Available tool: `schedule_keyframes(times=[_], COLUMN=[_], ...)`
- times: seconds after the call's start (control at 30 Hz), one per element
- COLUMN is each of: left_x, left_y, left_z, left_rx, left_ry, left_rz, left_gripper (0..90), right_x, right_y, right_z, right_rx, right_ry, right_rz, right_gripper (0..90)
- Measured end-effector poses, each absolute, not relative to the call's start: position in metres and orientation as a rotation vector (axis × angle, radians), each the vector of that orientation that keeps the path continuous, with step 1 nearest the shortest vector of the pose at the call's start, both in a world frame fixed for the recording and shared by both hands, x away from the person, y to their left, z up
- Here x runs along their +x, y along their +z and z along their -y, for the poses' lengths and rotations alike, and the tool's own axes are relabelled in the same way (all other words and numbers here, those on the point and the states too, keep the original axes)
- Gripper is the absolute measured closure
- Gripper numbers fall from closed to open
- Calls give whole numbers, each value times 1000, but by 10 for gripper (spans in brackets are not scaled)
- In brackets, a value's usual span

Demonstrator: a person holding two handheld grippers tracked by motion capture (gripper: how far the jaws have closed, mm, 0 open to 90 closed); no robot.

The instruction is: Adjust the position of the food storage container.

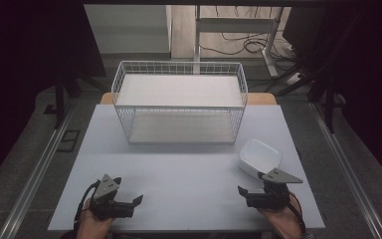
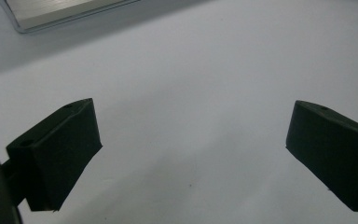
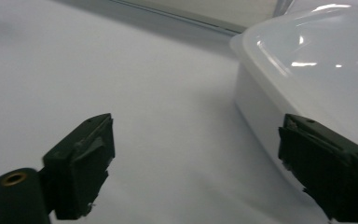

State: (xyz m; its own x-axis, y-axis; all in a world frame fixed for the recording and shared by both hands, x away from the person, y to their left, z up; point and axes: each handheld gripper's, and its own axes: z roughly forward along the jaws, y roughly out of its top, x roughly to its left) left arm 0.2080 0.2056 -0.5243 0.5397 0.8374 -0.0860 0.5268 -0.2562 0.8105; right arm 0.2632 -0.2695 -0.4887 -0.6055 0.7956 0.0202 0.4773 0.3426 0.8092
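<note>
A: The white, rounded-corner plastic container (image 1: 259, 157) sits on the near right of the pale grey tabletop (image 1: 179, 179), well in front of and to the right of the white wire basket (image 1: 179, 102) with its flat white shelf board.

B: And the right gripper (image 1: 246, 194)?

A: Just beside it, on the near side. In the right gripper view the container's wall (image 3: 261, 112) stands off to one side, close by one black jaw, not between the two. The jaws are parted, with nothing in them.

B: The left gripper (image 1: 132, 204)?

A: Near the table's front left, well apart from the container. Its jaws stand wide too, with only bare tabletop (image 2: 191, 93) between them.

B: What could go wrong from here?

A: I'd judge the main risk is the approach. If the right gripper pushes ahead as it points now, one jaw would likely nudge the smooth wall and slide the light container across the slick top, towards the right edge. And the jaws may not span the body, so a pinch on the rounded rim could slip.
</note>
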Motion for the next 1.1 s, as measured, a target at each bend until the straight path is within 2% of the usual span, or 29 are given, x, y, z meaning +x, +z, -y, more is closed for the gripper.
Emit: schedule_keyframes(times=[0.03, 0.1, 0.23, 0.27, 0.3, 0.33, 0.37, 0.5, 0.83, 1.1], left_x=[208, 208, 208, 208, 208, 208, 208, 208, 208, 209], left_y=[-524, -524, -525, -526, -526, -526, -526, -526, -526, -527], left_z=[-206, -206, -204, -204, -204, -203, -203, -202, -201, -200], left_rx=[1932, 1934, 1956, 1959, 1966, 1970, 1970, 1977, 1972, 1980], left_ry=[464, 465, 475, 477, 478, 479, 479, 487, 508, 514], left_rz=[-1110, -1105, -1106, -1105, -1105, -1102, -1102, -1094, -1079, -1079], left_gripper=[24, 24, 24, 24, 24, 28, 30, 30, 33, 34], right_x=[263, 264, 266, 269, 270, 271, 271, 276, 299, 337], right_y=[-489, -485, -477, -474, -473, -472, -472, -465, -456, -449], right_z=[270, 271, 275, 277, 278, 280, 280, 288, 310, 323], right_rx=[1121, 1126, 1134, 1111, 1106, 1103, 1103, 1101, 1195, 1242], right_ry=[1153, 1135, 1156, 1134, 1131, 1131, 1131, 1116, 1067, 1035], right_rz=[-2233, -2226, -2244, -2266, -2269, -2272, -2272, -2251, -2164, -2071], right_gripper=[132, 199, 454, 574, 635, 689, 689, 888, 891, 890])
